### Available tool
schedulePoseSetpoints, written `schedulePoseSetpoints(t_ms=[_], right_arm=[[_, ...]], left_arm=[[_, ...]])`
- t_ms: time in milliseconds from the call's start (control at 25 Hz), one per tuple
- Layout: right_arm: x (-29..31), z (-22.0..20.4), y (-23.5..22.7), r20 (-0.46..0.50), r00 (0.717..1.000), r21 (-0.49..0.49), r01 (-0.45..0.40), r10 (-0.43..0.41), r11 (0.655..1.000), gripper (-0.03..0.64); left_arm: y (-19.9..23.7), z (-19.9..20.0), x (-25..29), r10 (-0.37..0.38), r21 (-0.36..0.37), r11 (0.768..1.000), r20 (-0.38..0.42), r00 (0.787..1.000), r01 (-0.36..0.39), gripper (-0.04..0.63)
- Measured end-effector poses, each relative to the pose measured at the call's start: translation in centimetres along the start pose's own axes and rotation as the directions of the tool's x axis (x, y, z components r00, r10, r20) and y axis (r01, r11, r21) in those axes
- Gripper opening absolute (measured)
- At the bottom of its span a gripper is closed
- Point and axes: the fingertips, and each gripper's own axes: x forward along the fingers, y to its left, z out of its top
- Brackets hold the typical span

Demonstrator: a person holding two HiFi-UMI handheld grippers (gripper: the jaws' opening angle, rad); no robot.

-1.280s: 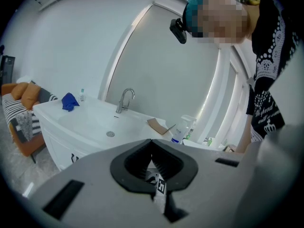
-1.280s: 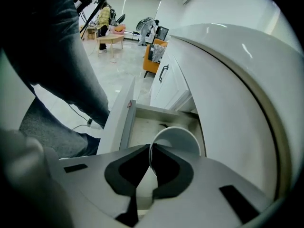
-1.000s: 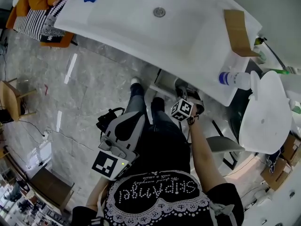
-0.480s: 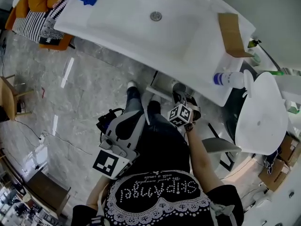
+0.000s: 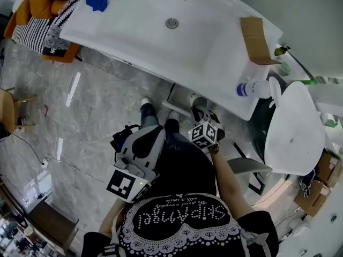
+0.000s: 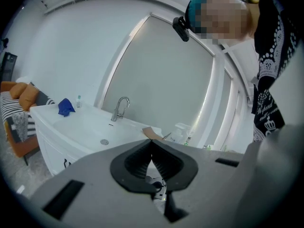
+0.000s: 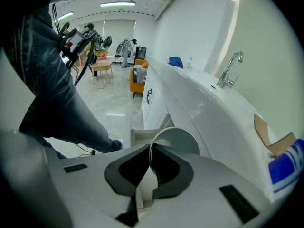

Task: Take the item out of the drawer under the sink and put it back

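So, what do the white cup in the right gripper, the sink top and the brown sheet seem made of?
Cup: thin rim, smooth matte white, likely plastic or paper. Sink top: smooth white with a sheen, one seamless piece, probably ceramic or cast stone. Brown sheet: dull tan with a folded edge, looks like cardboard.

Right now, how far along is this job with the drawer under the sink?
Roughly halfway. Done: the drawer under the sink stands open and the white cup is out of it. In hand: the right gripper clamps the cup's rim. The left gripper is shut, empty. Left: putting the cup back in.
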Motion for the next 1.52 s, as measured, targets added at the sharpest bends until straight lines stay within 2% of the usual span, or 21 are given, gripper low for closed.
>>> schedulePoseSetpoints(t_ms=[640,800,960,1280,1520], right_arm=[[-4.3,2.8,0.7,0.121,0.992,0.046,-0.035,0.029,0.998,0.026],[-5.9,4.1,0.5,0.188,0.982,0.104,-0.037,0.017,0.994,0.026],[-8.3,5.4,-0.6,0.260,0.965,0.182,-0.012,-0.037,0.983,0.026],[-12.1,7.1,-2.3,0.324,0.935,0.245,0.061,-0.141,0.968,0.026],[-15.8,8.6,-5.1,0.397,0.880,0.362,0.110,-0.260,0.926,0.026]], left_arm=[[-1.1,0.5,-0.7,-0.005,0.014,1.000,0.081,0.997,0.004,0.005],[-1.3,0.4,-0.7,-0.008,0.027,1.000,0.087,0.996,0.005,0.005],[-1.6,0.4,-0.6,-0.017,0.037,0.999,0.088,0.996,0.014,0.005],[-2.2,0.8,0.0,-0.057,0.052,0.997,0.096,0.994,0.052,0.005],[-3.1,1.1,1.1,-0.109,0.088,0.991,0.082,0.991,0.101,0.005]])
